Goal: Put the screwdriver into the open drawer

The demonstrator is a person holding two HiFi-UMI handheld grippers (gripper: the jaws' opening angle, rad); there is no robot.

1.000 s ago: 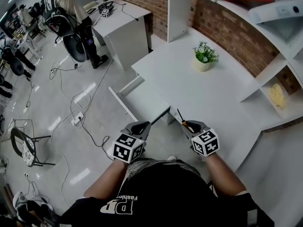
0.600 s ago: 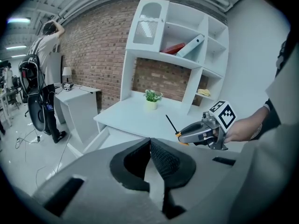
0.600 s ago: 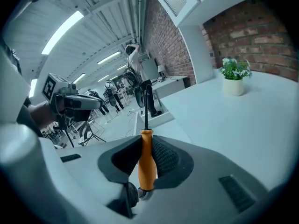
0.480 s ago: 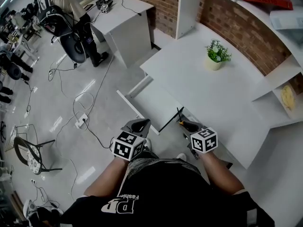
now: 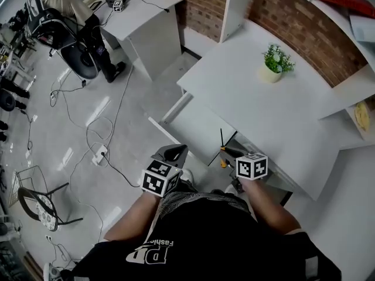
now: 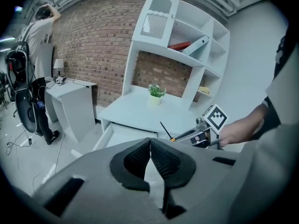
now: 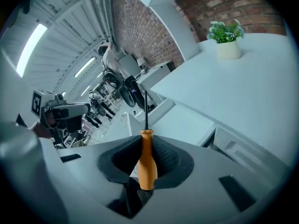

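Observation:
My right gripper [image 5: 229,153] is shut on the screwdriver [image 5: 222,139]. Its orange handle [image 7: 146,164] sits between the pads and the black shaft [image 7: 145,107] sticks out forward. The tip hangs over the near right corner of the open white drawer [image 5: 196,127], which juts out from the white desk [image 5: 263,107]. The left gripper [image 5: 171,152] hovers over the floor in front of the drawer, jaws shut on nothing. In the left gripper view the pads [image 6: 161,157] meet, and the right gripper [image 6: 200,132] with the screwdriver [image 6: 166,129] shows beyond them.
A small potted plant [image 5: 274,62] stands on the desk near the brick wall. White shelves [image 5: 345,16] rise at the right. A second desk [image 5: 137,10] and a person by a chair [image 5: 64,22] are far left. Cables [image 5: 96,151] trail across the floor.
Both grippers have drawn back off the desk's edge and sunk to the drawer's front. The right one has rolled with the screwdriver still in it. The left one stays shut.

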